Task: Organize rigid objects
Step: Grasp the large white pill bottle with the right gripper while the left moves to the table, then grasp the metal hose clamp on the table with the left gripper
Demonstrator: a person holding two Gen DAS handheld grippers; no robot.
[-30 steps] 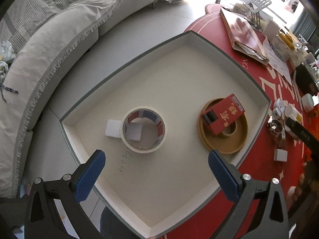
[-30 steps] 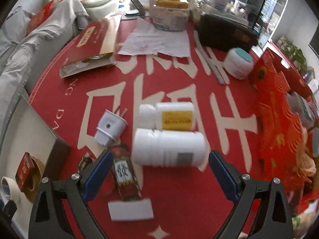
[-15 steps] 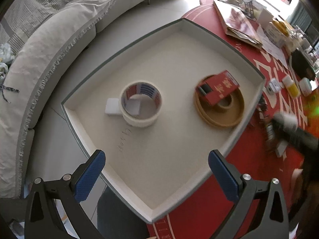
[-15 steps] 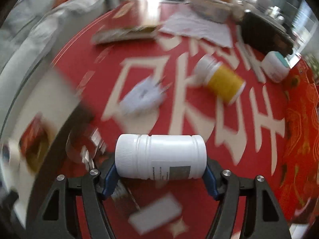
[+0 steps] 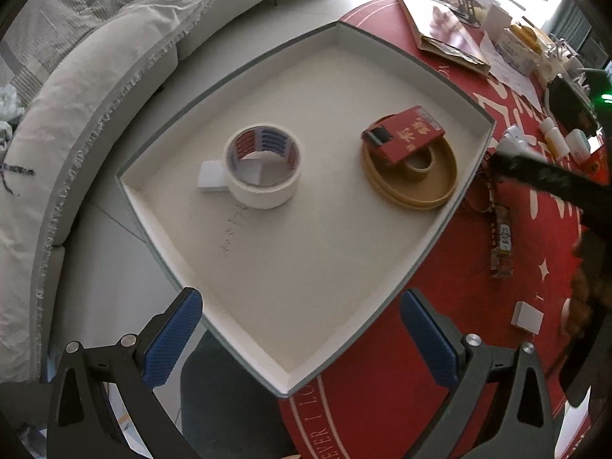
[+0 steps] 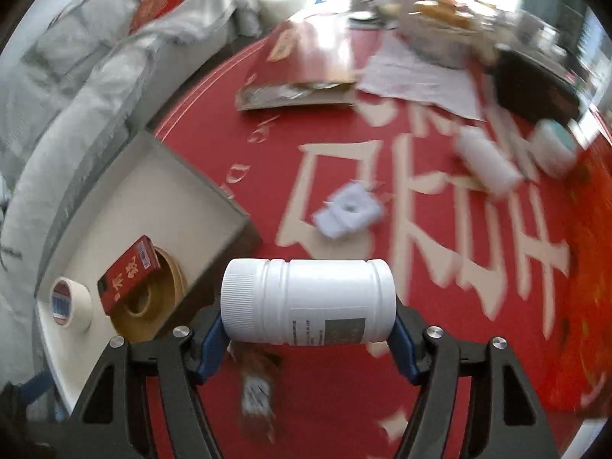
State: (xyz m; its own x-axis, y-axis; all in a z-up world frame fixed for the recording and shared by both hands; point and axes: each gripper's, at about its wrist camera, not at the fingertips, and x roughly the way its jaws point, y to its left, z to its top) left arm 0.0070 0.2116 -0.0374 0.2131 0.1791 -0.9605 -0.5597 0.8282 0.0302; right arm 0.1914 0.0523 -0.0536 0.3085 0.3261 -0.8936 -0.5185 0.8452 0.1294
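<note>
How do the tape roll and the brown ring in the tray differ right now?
The tape roll is cream-white with a red-and-blue printed core; the brown ring is tan all over. The tape roll is taller and narrower, the brown ring flatter and wider. The brown ring carries a red box leaning across it; the tape roll carries nothing. Both lie flat in the white tray.

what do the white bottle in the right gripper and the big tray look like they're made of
White bottle: likely plastic, smooth, slightly glossy, with a ribbed screw cap and printed label. Tray: probably cardboard, going by the matte off-white inside, thin grey-edged walls and sharp folded corners.
</note>
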